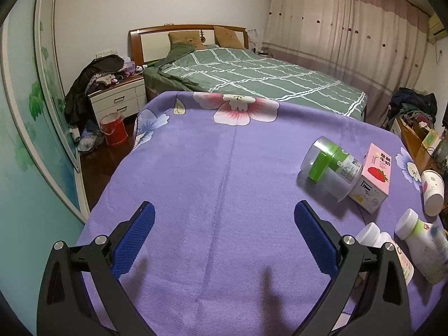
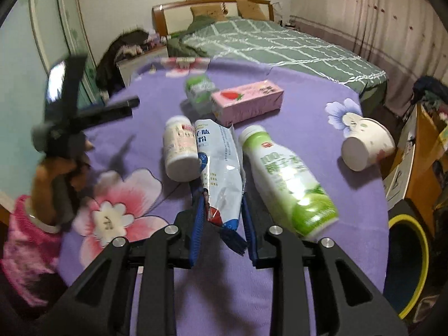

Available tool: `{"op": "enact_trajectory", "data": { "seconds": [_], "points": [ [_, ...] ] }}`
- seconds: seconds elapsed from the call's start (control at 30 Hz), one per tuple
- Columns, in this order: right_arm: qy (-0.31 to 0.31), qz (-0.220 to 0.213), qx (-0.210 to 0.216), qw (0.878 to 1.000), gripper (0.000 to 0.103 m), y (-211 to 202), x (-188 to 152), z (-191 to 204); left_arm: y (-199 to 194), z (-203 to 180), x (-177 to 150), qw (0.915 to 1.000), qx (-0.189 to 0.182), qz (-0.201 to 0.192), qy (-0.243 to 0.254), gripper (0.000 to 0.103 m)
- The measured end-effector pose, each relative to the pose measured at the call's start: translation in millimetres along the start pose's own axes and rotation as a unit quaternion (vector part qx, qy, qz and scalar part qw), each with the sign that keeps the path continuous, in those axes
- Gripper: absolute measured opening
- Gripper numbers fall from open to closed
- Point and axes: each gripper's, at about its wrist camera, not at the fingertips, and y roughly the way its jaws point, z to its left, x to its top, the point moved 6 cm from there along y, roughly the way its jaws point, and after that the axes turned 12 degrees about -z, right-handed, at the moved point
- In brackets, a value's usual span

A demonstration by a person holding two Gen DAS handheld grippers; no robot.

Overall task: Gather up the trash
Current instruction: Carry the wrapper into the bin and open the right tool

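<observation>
My right gripper (image 2: 222,196) is shut on the lower end of a blue-and-white foil packet (image 2: 221,156), lifted slightly off the purple flowered blanket (image 2: 308,252). Around the packet lie a small white bottle (image 2: 180,148), a green-and-white drink bottle (image 2: 285,179), a pink strawberry milk carton (image 2: 247,100), a clear jar with a green label (image 2: 200,89) and a tipped paper cup (image 2: 364,145). My left gripper (image 1: 224,205) is open above bare blanket, with nothing between its fingers. To its right lie the jar (image 1: 327,168) and the carton (image 1: 373,179).
A dark bin with a yellow rim (image 2: 424,249) stands on the floor at the blanket's right edge. Behind it is wooden furniture (image 2: 420,145). A bed with a green cover (image 1: 252,75) lies beyond, with a nightstand (image 1: 117,98) and a red bucket (image 1: 113,130) at the left.
</observation>
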Motion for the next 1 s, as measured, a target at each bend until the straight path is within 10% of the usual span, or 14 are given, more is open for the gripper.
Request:
{"op": "enact_trajectory", "data": {
  "seconds": [0.33,0.67,1.0],
  "points": [
    [0.090,-0.027,-0.090,0.991,0.025,-48,-6,-94,-1,-8,-2,0.9998,-0.016,-0.002,0.008,0.098],
    [0.189,0.011,-0.236,0.953,0.026,-75,-68,-215,-5,-18,-4,0.9993,-0.036,0.002,0.012,0.098],
    [0.230,0.045,-0.294,0.927,0.033,-69,-113,-270,-34,-39,0,0.9983,-0.052,-0.008,0.026,0.098]
  ]
}}
